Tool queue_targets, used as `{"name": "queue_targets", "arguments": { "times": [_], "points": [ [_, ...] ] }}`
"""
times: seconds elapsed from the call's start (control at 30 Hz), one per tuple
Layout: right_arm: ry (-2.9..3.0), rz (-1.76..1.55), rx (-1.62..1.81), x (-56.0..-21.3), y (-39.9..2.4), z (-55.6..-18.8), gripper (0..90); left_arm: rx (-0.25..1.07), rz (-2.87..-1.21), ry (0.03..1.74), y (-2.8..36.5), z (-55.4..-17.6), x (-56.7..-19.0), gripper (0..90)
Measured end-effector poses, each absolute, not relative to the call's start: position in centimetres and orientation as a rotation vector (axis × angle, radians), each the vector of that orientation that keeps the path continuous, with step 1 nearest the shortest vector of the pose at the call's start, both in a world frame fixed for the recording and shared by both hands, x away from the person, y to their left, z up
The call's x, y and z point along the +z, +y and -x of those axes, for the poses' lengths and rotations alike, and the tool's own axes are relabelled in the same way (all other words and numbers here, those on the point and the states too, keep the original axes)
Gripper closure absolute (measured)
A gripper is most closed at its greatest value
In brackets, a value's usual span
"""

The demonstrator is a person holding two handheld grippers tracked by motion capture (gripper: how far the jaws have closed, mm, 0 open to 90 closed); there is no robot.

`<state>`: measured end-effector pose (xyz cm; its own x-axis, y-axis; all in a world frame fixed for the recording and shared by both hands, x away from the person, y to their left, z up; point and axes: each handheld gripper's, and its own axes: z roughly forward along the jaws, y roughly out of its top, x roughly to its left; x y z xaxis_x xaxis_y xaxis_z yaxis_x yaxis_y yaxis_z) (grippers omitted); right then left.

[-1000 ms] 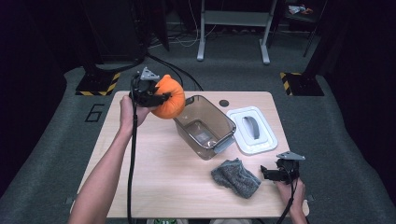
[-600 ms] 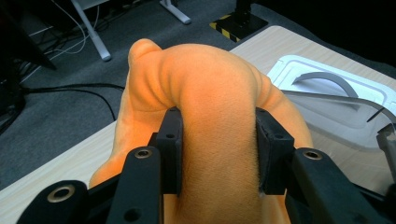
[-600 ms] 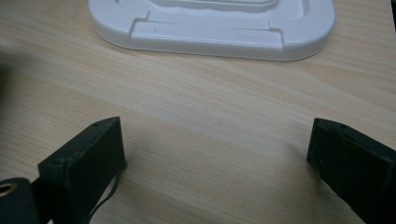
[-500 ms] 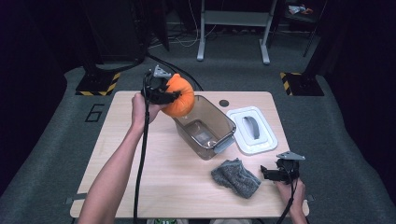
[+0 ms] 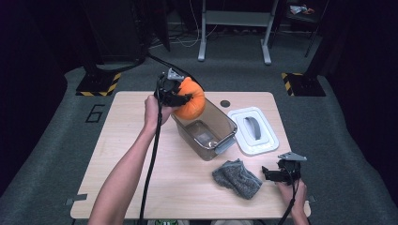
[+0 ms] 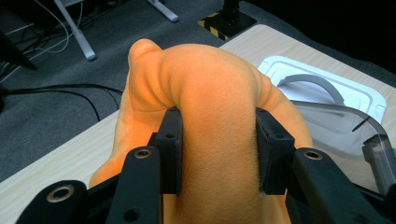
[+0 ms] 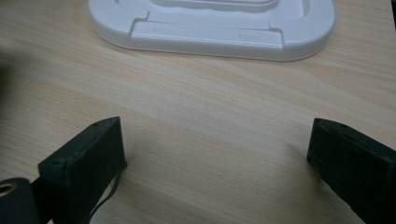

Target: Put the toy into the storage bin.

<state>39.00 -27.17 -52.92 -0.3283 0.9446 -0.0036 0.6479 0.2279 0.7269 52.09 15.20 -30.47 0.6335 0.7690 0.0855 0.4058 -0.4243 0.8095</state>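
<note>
Left tongs (image 5: 180, 99) clamp orange plush pumpkin (image 5: 190, 104) above clear container (image 5: 206, 129).

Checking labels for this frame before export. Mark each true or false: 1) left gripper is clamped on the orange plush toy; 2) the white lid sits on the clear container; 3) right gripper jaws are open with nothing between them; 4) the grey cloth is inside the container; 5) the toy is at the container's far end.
1) The left gripper is clamped on the orange plush toy: true; the left gripper view shows both pads pressed into it.
2) False. The white lid lies flat on the table beside the clear container.
3) True. The right gripper jaws stand apart over bare wood.
4) False. The grey cloth lies on the table, near the right gripper.
5) True.
</note>
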Motion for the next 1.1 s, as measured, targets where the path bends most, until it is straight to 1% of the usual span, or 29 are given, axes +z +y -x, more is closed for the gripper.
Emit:
{"name": "queue_targets", "arguments": {
  "times": [0.5, 1.1],
  "points": [
    [2.041, -1.476, 0.888, -52.9, -27.1, -39.0, 3.2, 0.535, -2.057, 0.915, 13.8, -52.4, -31.8, 60.4],
    [2.060, -1.462, 0.884, -52.9, -27.2, -39.0, 3.1, 0.480, -2.097, 0.926, 13.0, -52.8, -34.4, 59.7]
  ]
}}
